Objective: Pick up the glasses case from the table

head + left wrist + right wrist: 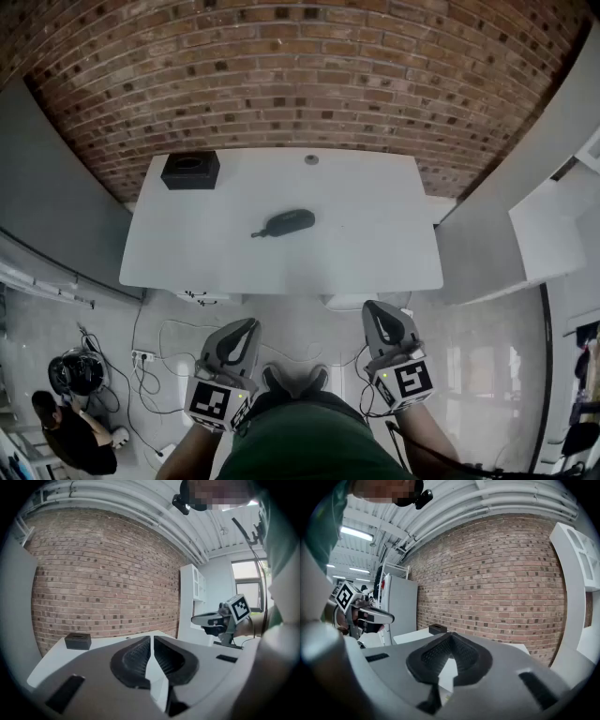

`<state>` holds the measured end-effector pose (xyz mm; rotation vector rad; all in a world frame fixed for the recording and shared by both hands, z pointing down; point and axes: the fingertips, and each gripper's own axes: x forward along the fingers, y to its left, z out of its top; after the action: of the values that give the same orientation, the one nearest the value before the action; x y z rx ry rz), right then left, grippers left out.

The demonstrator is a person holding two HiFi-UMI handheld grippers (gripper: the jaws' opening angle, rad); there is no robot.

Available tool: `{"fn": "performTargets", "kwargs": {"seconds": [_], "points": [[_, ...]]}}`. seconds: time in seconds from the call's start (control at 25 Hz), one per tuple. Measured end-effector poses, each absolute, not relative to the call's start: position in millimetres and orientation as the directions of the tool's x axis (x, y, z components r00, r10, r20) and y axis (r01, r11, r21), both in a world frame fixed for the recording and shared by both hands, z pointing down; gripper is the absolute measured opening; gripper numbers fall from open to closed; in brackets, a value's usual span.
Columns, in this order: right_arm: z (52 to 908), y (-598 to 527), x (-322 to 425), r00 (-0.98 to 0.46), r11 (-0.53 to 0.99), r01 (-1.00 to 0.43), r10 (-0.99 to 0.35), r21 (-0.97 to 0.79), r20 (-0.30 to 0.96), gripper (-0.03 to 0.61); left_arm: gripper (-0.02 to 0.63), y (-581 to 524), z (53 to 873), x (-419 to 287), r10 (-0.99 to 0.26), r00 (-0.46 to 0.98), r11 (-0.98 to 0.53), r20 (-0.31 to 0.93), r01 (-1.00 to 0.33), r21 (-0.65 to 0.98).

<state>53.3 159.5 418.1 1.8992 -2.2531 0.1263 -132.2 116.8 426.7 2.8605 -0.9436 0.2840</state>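
i see the glasses case (286,223) lying flat near the middle of the white table (375,253), with nothing touching it. a black box (190,170) sits at the table's far left corner. both claws hang short of the table's near edge, well apart from the case. my left gripper (249,326) has its jaws pressed together on nothing, and the right gripper (372,309) is likewise closed and empty.

HEAD: you look steeply down from well back of the tabletop (375,244), black box (190,170) at its far-left corner | LEFT: camera on your left hand-held gripper (152,640) faces nearly level, box left of it | RIGHT: same on right hand-held gripper (450,636), box just left | SHARED: box, brick wall (281,75) behind it
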Motion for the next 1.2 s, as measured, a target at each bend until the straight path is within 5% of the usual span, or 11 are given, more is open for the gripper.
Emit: {"fn": "performTargets", "kwargs": {"seconds": [0.8,1.2], "points": [[437.6,167.0,102.0,-0.248,0.248,-0.968,-0.950,-0.026,0.191,0.001,0.021,138.6,433.4,-75.8,-0.628,0.735,-0.752,0.256,-0.658,0.043],[447.0,119.5,105.3,-0.258,0.250,-0.966,-0.943,-0.062,0.212,0.001,0.022,56.3,482.0,-59.3,-0.609,0.731,-0.756,0.308,-0.652,0.052]]}}
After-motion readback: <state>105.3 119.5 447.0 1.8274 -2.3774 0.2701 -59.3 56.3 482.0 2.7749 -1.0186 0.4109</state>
